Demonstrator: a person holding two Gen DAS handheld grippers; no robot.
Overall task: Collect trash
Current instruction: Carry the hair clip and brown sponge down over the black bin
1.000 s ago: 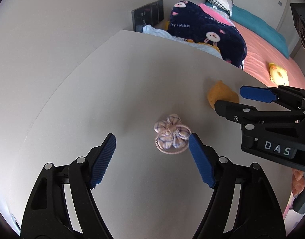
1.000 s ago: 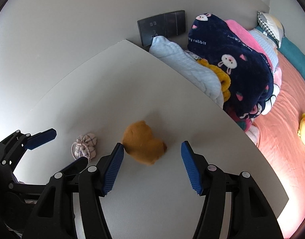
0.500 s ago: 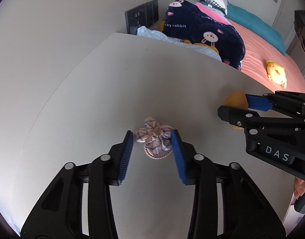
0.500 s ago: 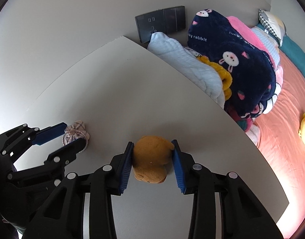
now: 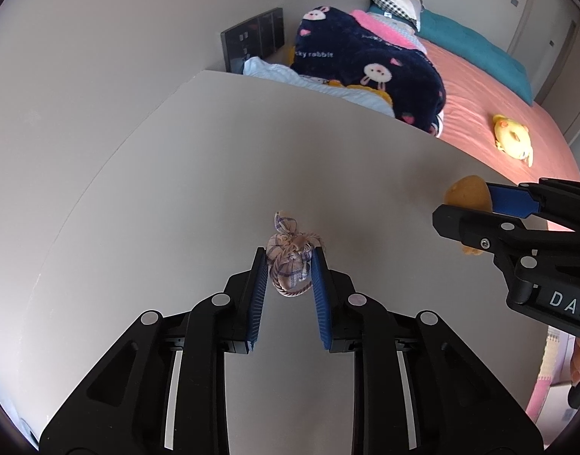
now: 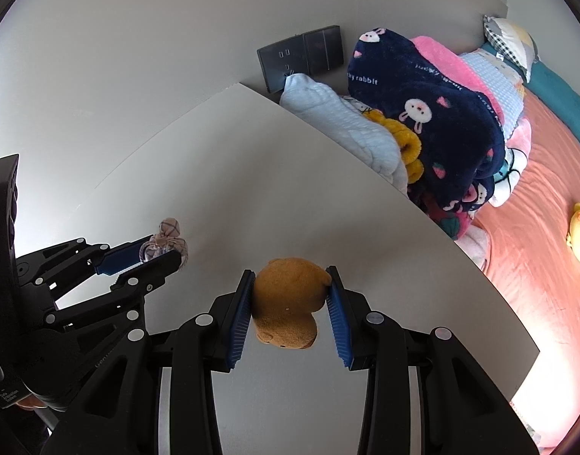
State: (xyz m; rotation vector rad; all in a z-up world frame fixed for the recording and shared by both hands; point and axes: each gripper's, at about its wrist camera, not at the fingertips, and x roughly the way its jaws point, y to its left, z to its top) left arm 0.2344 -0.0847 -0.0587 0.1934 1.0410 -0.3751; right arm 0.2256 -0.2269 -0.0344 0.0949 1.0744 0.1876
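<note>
Left tongs [image 5: 290, 256] pinching plaid scrunchie [image 5: 290, 265] between pads, over surface [image 5: 176, 189]. Right tongs [image 6: 291, 276] squeezing brown plush [image 6: 286, 307] between pads, lifting off surface.

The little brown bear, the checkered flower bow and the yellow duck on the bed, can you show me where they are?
brown bear [image 6: 286, 303]: right wrist view, on its fuzzy back.
checkered flower bow [image 5: 290, 261]: left wrist view, on the bunched plaid cloth.
yellow duck [image 5: 513, 140]: left wrist view, on the middle of its body.

Orange plush toy [image 5: 467, 198] half hidden behind right hand-held gripper [image 5: 475, 208]
</note>
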